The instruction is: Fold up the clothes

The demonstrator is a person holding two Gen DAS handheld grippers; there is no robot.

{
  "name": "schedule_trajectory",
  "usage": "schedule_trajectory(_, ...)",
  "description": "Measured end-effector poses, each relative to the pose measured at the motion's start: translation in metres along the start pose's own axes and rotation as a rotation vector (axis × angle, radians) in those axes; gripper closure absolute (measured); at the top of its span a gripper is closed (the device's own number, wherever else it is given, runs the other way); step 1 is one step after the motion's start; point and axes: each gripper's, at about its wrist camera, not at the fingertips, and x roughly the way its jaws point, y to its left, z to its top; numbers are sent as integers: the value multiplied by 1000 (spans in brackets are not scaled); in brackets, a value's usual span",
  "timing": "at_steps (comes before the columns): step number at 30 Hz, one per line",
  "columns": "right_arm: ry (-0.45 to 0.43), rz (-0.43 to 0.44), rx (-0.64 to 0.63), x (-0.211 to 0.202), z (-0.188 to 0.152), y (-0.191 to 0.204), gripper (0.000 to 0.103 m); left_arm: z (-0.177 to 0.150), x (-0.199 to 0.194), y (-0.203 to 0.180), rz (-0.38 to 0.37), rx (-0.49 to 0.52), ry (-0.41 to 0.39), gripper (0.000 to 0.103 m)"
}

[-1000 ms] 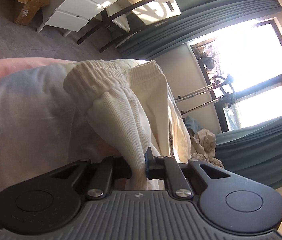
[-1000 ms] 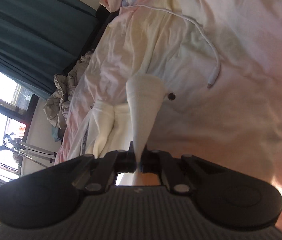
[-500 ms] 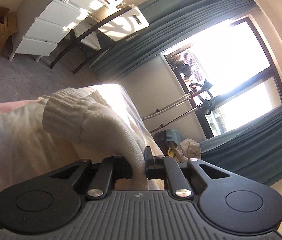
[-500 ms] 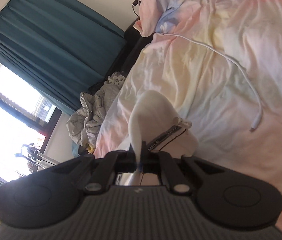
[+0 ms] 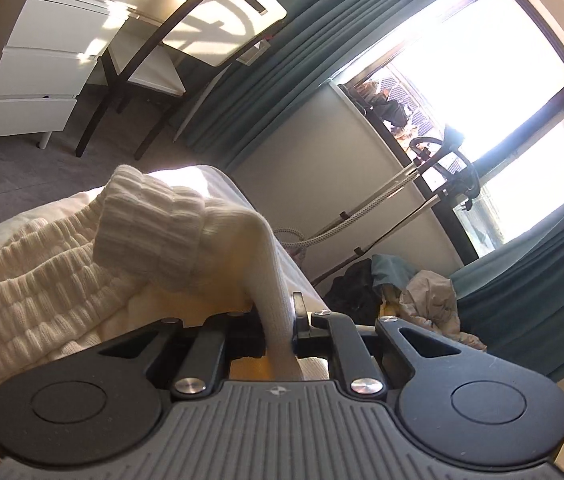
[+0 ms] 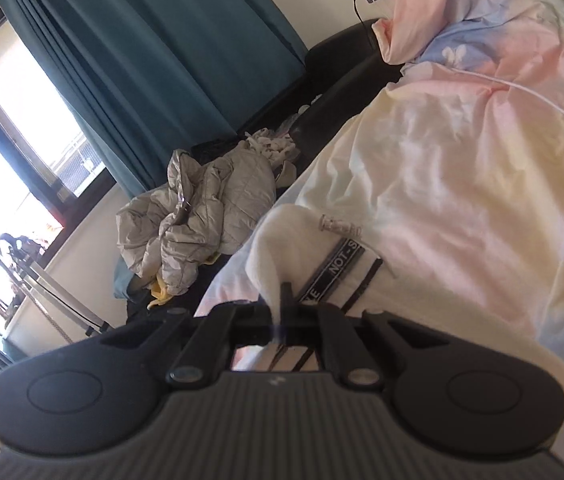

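Observation:
A cream-white garment (image 5: 153,232) with a ribbed cuff and an elastic waistband lies bunched on the bed in the left wrist view. My left gripper (image 5: 279,312) is shut on a fold of it just behind the cuff. In the right wrist view another part of the same white garment (image 6: 282,236) shows a black label strip (image 6: 338,264) with white letters. My right gripper (image 6: 279,300) is shut on a thin edge of that cloth. The fingertips of both grippers are mostly hidden by fabric.
The pastel pink, yellow and blue bedsheet (image 6: 462,168) carries a white charging cable (image 6: 530,96). A pile of grey clothes (image 6: 197,216) lies beside the bed below teal curtains (image 6: 153,56). A white drawer unit (image 5: 37,68) and chair (image 5: 185,20) stand across the grey floor.
Both grippers have lifted and tilted up with the garment held. The views swung from the bed surface toward the windows and curtains, and the black label strip has come into the right view.

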Motion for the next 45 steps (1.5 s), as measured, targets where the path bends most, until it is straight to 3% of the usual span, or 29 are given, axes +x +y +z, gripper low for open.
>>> schedule_trajectory(4, 53, -52, -57, 58, -21, -7, 99, -7, 52, -1, 58, 32, 43, 90)
schedule_trajectory(8, 129, -69, -77, 93, -33, -20, 96, -9, 73, 3, 109, 33, 87, 86)
schedule_trajectory(10, 193, -29, -63, 97, -34, -25, 76, -19, 56, 4, 74, 27, 89, 67)
schedule_trajectory(11, 218, -2, -59, 96, -33, -27, 72, -24, 47, 5, 56, 24, 90, 60)
schedule_trajectory(13, 220, 51, -69, 78, -29, -28, 58, -33, 30, 6, 18, 18, 92, 35)
schedule_trajectory(15, 224, 105, -73, 58, -26, -31, 48, -43, 13, 8, -19, 12, 94, 26)
schedule_trajectory(16, 224, 129, -68, 43, -25, -33, 48, -48, 4, 8, -38, 9, 95, 24)
schedule_trajectory(20, 231, 183, 40, -14, -27, -53, 47, -68, -31, 11, -112, -3, 99, 21)
schedule_trajectory(23, 232, 205, 182, -52, -40, -78, 47, -100, -62, 30, -123, -93, 111, 21)
schedule_trajectory(27, 223, 201, 326, -93, -57, -107, 45, -135, -83, 52, -70, -209, 146, 21)
schedule_trajectory(30, 247, 191, 410, -109, -68, -125, 45, -144, -85, 62, -29, -266, 179, 21)
schedule_trajectory(34, 271, 179, 425, -111, -76, -138, 45, -147, -74, 76, -23, -300, 199, 21)
schedule_trajectory(41, 269, 192, 404, -76, -83, -146, 46, -140, -38, 82, -98, -272, 105, 24)
schedule_trajectory(45, 246, 210, 368, -56, -82, -145, 46, -137, -23, 81, -108, -237, 45, 39)
